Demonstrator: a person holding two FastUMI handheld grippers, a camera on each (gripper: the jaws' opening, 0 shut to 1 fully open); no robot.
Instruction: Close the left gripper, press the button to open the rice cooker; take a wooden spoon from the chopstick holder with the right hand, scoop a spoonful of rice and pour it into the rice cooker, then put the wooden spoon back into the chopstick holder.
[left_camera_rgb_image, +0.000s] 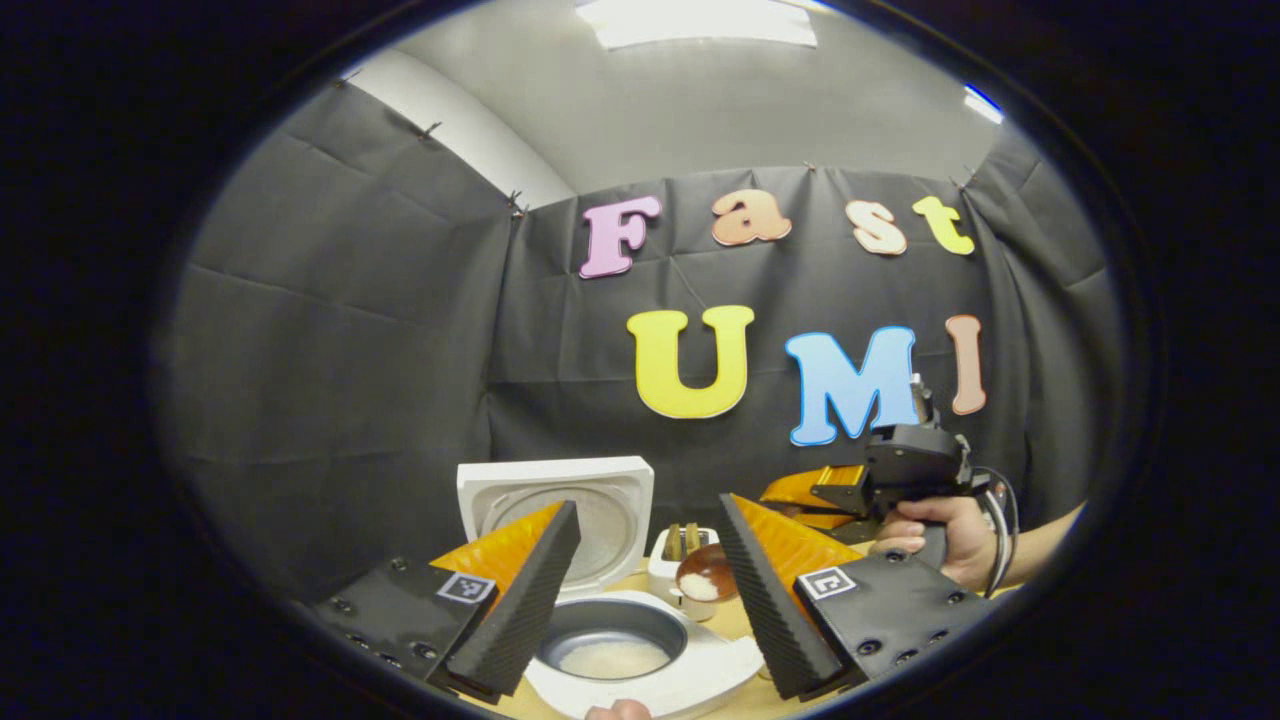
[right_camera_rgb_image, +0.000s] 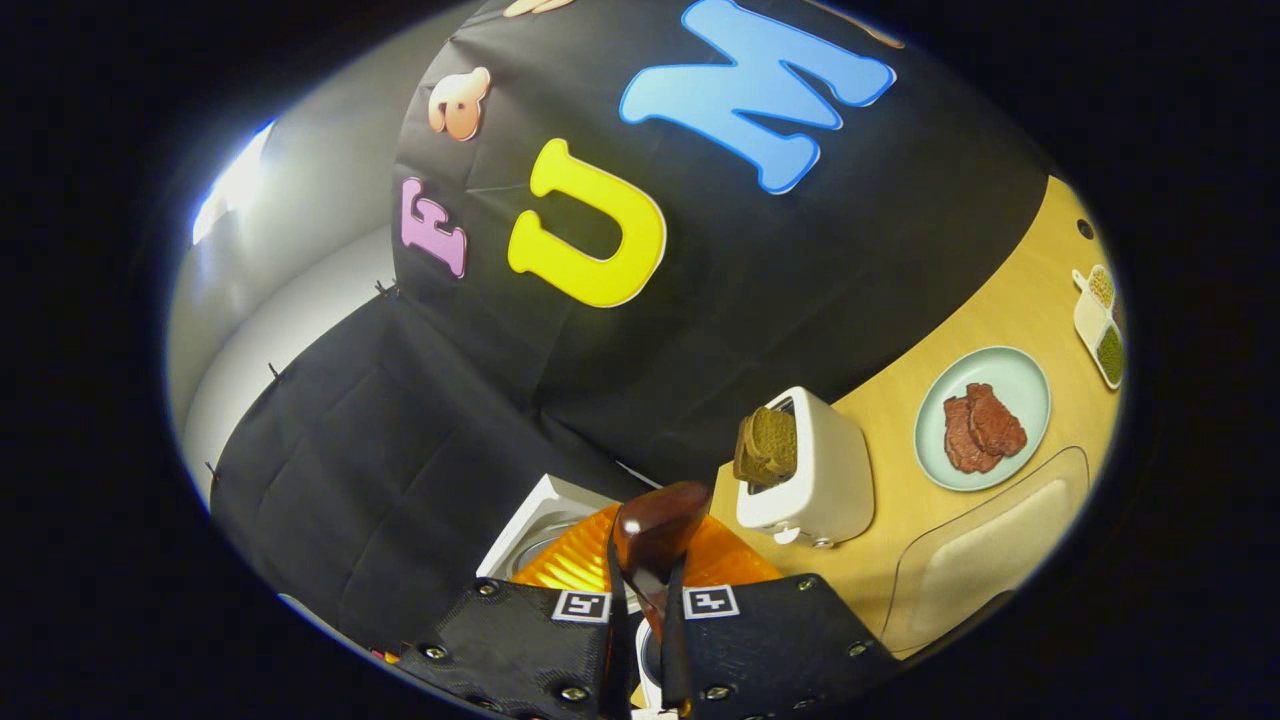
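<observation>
Rice cooker (left_camera_rgb_image: 640, 640) open on the table (right_camera_rgb_image: 1010, 300), spoon held above it.
Left gripper (left_camera_rgb_image: 645, 600): fingers spread wide, empty, framing the cooker's pot of rice (left_camera_rgb_image: 612, 657) below the raised lid (left_camera_rgb_image: 556, 505). Right gripper (right_camera_rgb_image: 640, 640): fingers narrow, clamped on the wooden spoon (right_camera_rgb_image: 655, 540), whose bowl carries rice. No brand or label can be read on the cooker or the toaster (right_camera_rgb_image: 815, 470).

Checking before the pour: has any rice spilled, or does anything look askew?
No spill visible. The wooden spoon holds its rice; the rice cooker stands open with rice inside. The right gripper grips the spoon.
</observation>
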